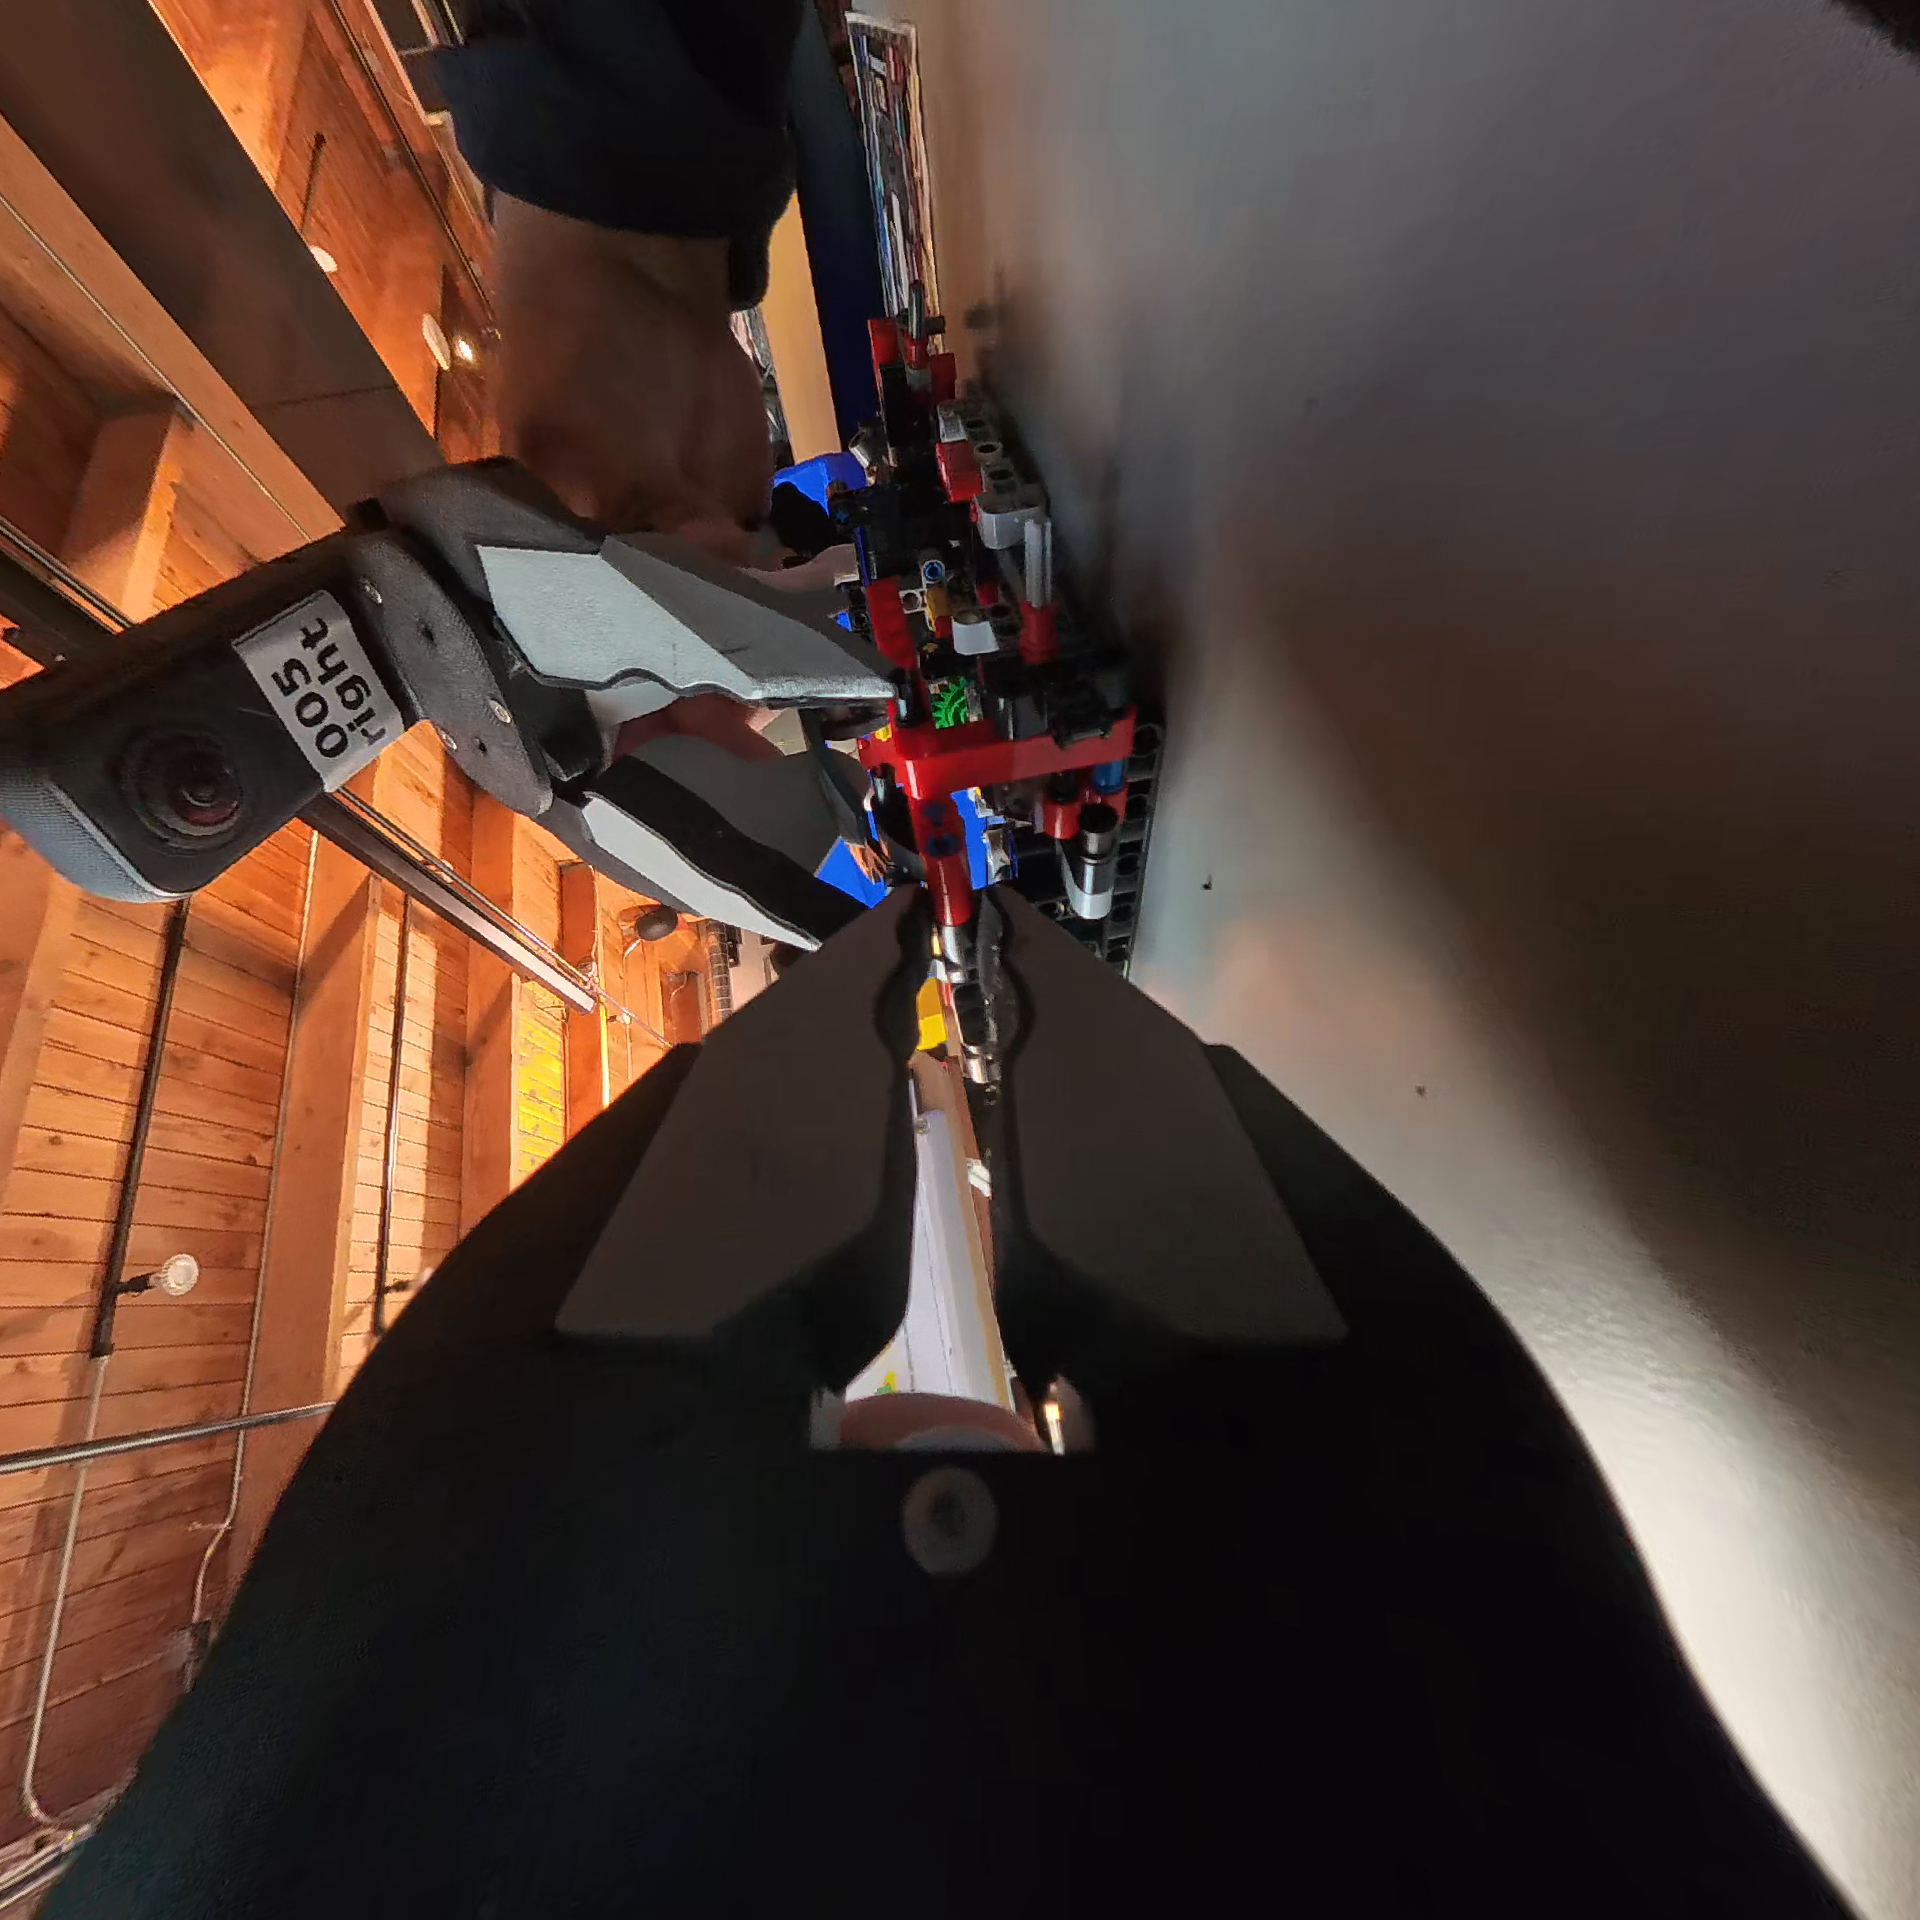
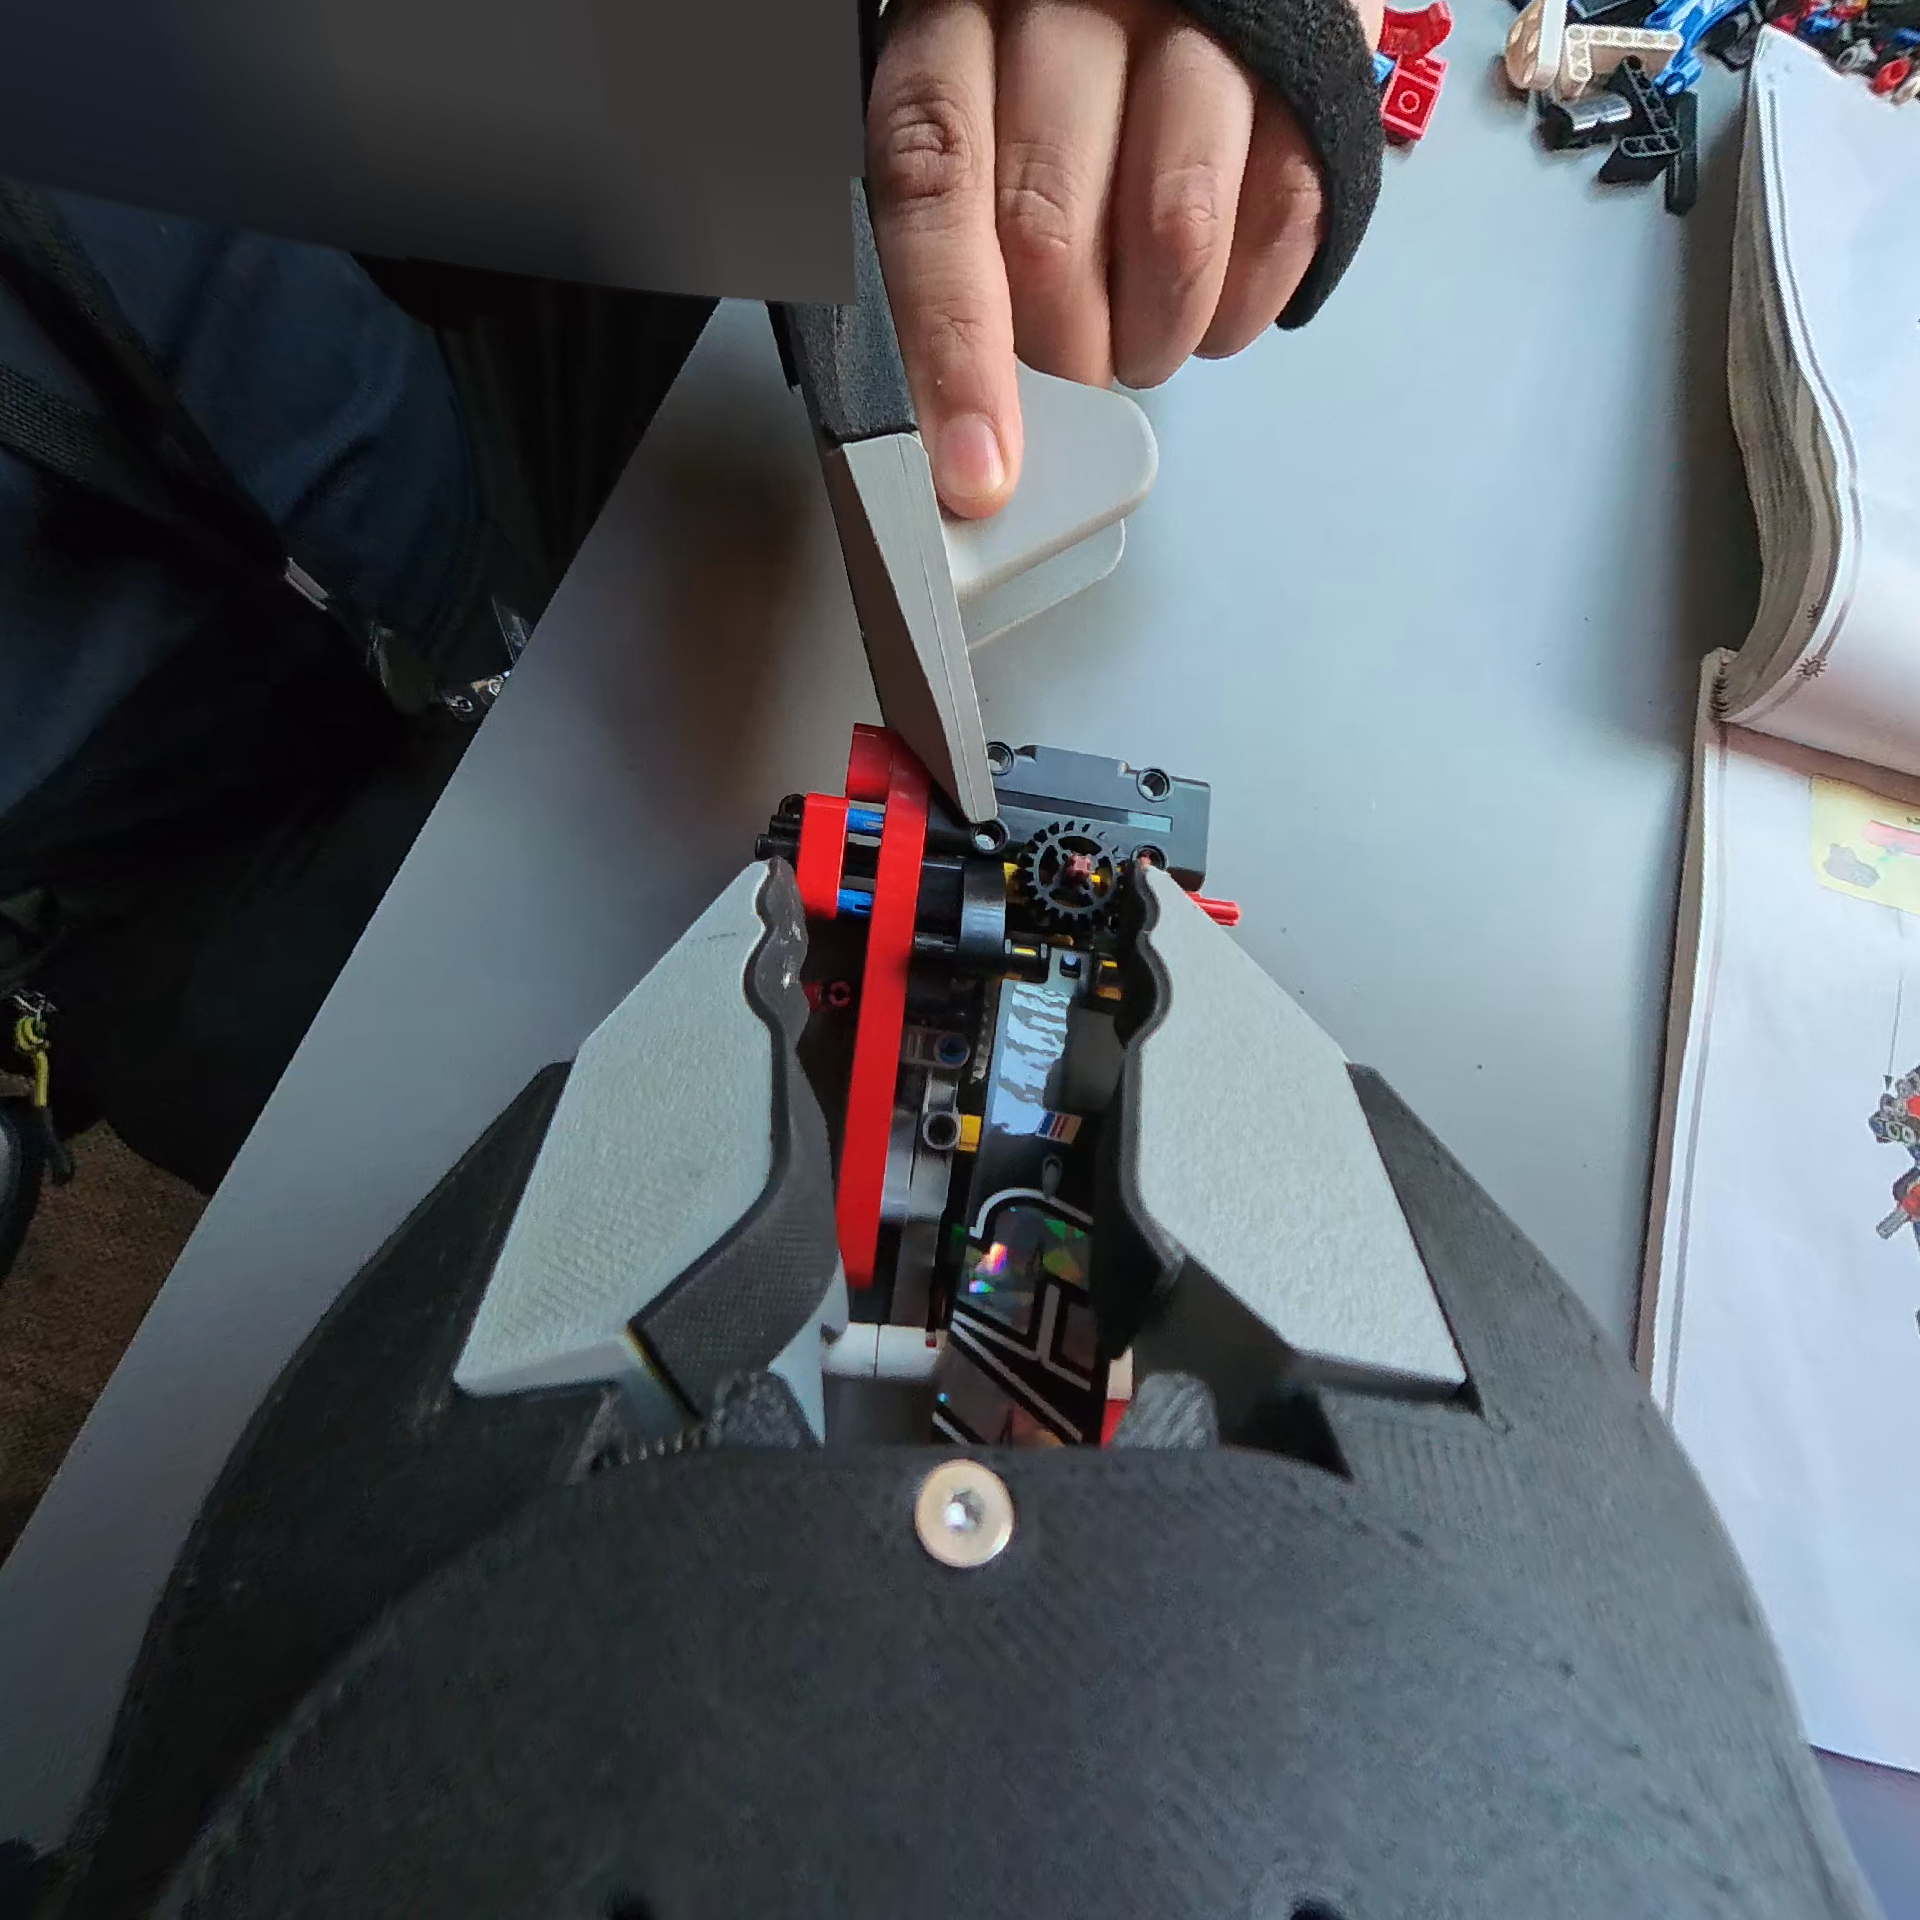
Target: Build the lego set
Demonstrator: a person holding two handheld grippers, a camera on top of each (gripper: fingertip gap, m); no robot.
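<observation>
Two hand-held grippers on one brick model

Both of my tools meet on the same thing: a red-and-black technical brick model held just above the grey tabletop, a little way in from its near edge.

My right hand-held gripper straddles the model's body. Its fingers are spread wide, and the grey pads bear on the model's two flanks, the left one beside the long red beam, the right one just past the black gear. The model's long axis runs straight away from this tool, along its fingers, so the far end with the black housing sticks out ahead of the fingertips.

My left hand-held gripper comes in from that far end, facing the right one. Its fingers are drawn close together and nip a narrow red beam that juts from the model's end; a dark piece sits between the pads behind it. In the right wrist view its grey finger slants down onto the model's top beside the red beam.

I judge the left tool nearer to the end piece, the right one to the body. An open instruction booklet lies to the right, loose bricks beyond it.
</observation>
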